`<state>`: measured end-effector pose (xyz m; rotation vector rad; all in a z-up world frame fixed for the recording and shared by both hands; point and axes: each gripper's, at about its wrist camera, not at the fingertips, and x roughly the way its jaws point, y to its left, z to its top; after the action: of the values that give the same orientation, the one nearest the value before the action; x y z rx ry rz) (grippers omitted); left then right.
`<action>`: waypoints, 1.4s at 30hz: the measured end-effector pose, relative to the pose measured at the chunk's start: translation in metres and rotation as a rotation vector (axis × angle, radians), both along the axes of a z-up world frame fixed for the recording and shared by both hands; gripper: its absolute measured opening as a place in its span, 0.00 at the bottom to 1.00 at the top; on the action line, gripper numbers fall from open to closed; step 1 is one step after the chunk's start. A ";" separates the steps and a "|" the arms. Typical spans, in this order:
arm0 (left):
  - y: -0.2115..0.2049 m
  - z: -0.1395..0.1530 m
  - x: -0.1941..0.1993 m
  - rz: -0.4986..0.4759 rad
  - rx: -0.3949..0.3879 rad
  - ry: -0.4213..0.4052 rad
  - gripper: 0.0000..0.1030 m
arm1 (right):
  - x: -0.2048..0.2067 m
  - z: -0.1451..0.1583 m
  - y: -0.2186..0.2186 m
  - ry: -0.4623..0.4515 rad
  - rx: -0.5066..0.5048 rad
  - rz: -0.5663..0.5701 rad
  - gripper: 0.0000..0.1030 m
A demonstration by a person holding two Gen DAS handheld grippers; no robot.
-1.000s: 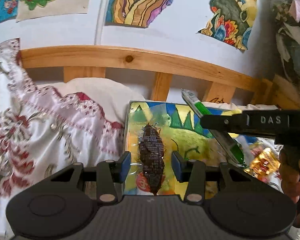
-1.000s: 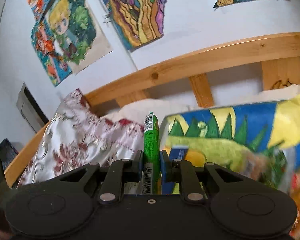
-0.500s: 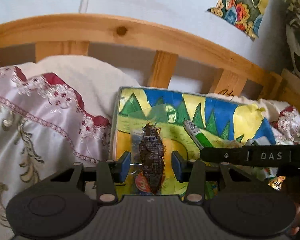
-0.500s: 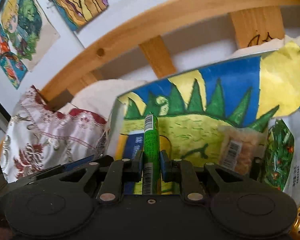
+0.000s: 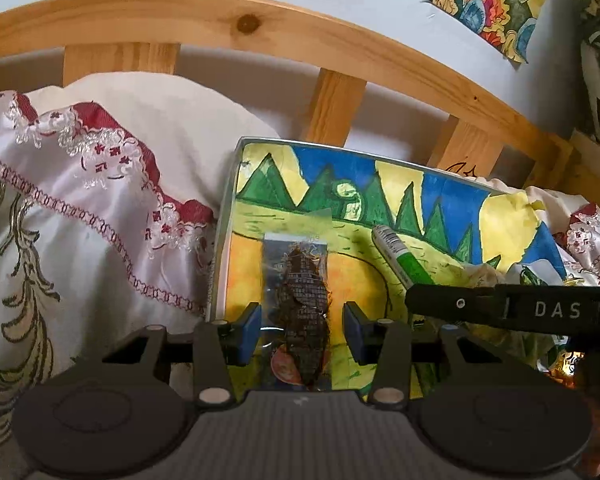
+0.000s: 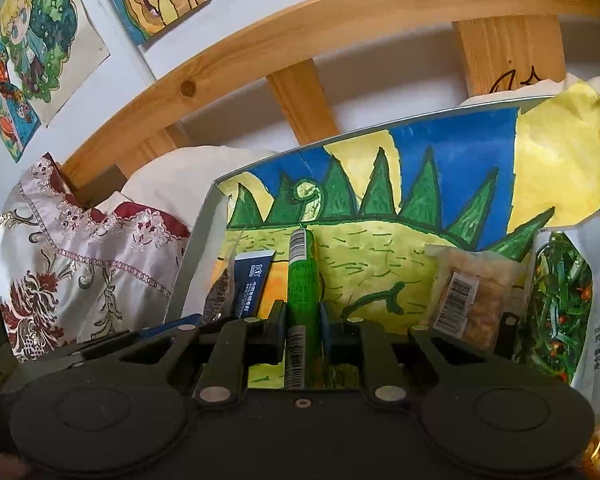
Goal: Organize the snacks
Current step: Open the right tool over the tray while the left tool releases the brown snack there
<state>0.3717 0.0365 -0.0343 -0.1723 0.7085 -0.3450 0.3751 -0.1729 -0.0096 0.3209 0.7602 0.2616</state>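
Two views. Left wrist: left gripper (image 5: 302,330) is wide open around the dark packet (image 5: 305,312), which lies flat on the painted tray (image 5: 452,196), presumably placed. Right wrist: right gripper (image 6: 303,326) clamps the green stick (image 6: 300,300), pointed at the tray (image 6: 380,148), likely for placing beside the other snacks.

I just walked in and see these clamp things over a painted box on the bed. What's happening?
A person is sorting snacks with two handheld grippers. The right gripper is clamped on a green stick snack, holding it over the painted tray. The left gripper is open, its fingers on either side of a clear packet of dark snack lying in the tray.
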 end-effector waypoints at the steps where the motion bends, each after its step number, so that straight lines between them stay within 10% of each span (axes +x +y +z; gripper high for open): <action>1: 0.000 0.000 0.000 0.001 0.003 0.001 0.47 | 0.000 0.000 0.001 -0.004 -0.004 -0.001 0.18; 20: -0.007 -0.004 0.001 -0.001 0.051 0.012 0.49 | -0.003 -0.004 0.013 -0.025 -0.149 0.030 0.19; 42: 0.001 0.013 -0.024 0.066 0.015 -0.026 0.74 | -0.017 0.012 0.003 -0.110 -0.173 0.017 0.38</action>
<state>0.3478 0.0374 -0.0217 -0.1760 0.6782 -0.2782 0.3577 -0.1699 0.0026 0.1351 0.6724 0.2262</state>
